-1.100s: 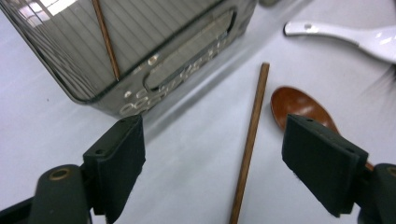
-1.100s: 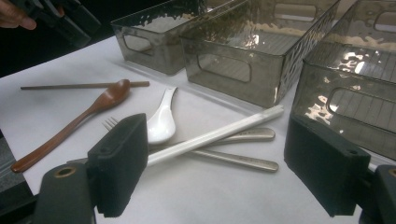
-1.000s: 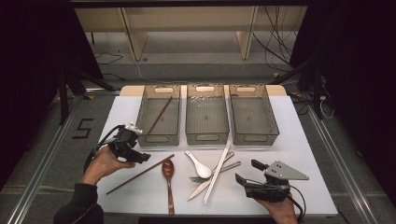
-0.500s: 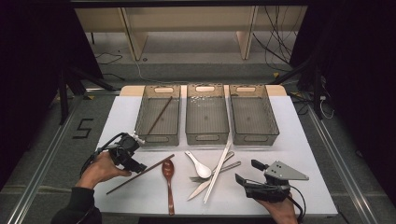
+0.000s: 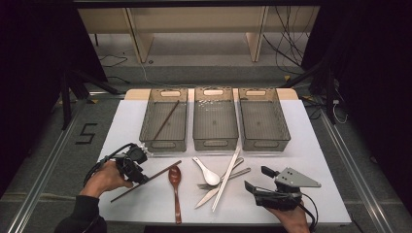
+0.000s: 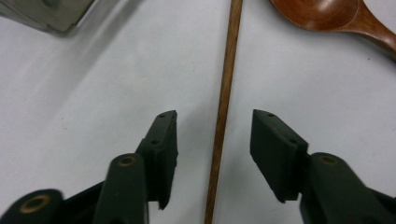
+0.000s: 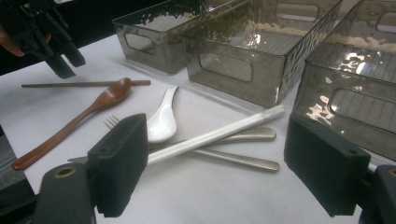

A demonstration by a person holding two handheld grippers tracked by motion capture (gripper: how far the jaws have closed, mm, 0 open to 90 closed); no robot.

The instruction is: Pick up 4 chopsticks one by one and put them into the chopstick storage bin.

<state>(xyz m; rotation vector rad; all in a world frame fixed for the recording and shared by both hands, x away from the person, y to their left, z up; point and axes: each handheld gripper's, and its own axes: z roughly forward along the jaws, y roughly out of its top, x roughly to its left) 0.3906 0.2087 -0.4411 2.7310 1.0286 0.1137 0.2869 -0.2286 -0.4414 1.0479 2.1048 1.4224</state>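
Observation:
A brown chopstick (image 5: 145, 181) lies slantwise on the white table (image 5: 121, 126), left of a wooden spoon (image 5: 175, 184). My left gripper (image 5: 137, 174) is lowered over it. In the left gripper view the brown chopstick (image 6: 229, 60) runs between the jaws of the left gripper (image 6: 215, 116). These jaws have just been closing, and neither pad touches the stick. My right gripper (image 5: 256, 178) rests at the front right, open with nothing between its jaws. The right gripper view looks past the right gripper (image 7: 215, 135) at the cutlery pile.
Three smoky plastic bins stand side by side at the back: left bin (image 5: 163, 144) holding another brown chopstick (image 5: 165, 120), middle bin (image 5: 215, 143), right bin (image 5: 265, 143). A white spoon (image 5: 206, 172), white chopstick (image 5: 227, 177), fork and knife lie crossed mid-table.
My left gripper has come down and slightly nearer, onto the brown chopstick, and its jaws have narrowed around it. The right gripper has stayed put.

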